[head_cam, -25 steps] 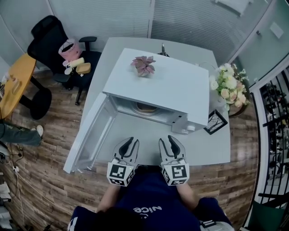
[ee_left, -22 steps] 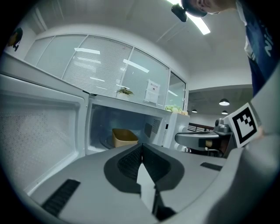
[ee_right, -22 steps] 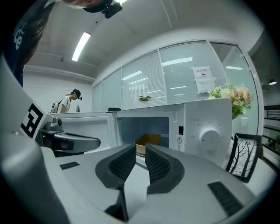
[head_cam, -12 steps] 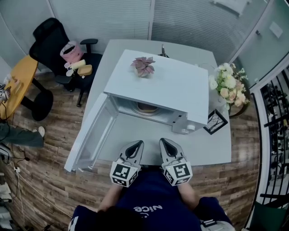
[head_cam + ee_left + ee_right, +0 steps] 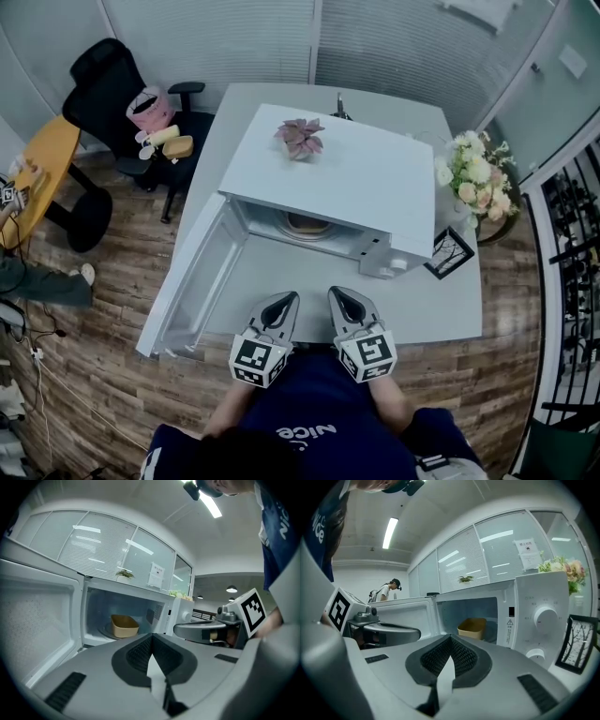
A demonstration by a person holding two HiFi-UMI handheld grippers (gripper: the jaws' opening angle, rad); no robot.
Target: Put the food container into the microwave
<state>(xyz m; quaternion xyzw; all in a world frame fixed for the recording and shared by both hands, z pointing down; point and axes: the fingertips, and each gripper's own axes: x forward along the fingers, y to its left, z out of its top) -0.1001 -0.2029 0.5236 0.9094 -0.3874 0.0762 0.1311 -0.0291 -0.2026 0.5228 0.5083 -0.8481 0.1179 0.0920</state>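
Well, with the tan food container (image 5: 124,626) already sitting inside the microwave (image 5: 347,178) and my left tool (image 5: 280,302) and right tool (image 5: 339,298) both pressed together, empty, above the counter (image 5: 422,314), I judge the risk is bumping the wide-open door (image 5: 192,281) and jolting it.

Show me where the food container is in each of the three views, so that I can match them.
Head view: the food container is in the upper middle, inside the open microwave.
Left gripper view: the food container is left of centre, inside the cavity.
Right gripper view: the food container is right of centre, inside the cavity.
Shared landmark: the small potted plant on top of the microwave, above the container in every picture.
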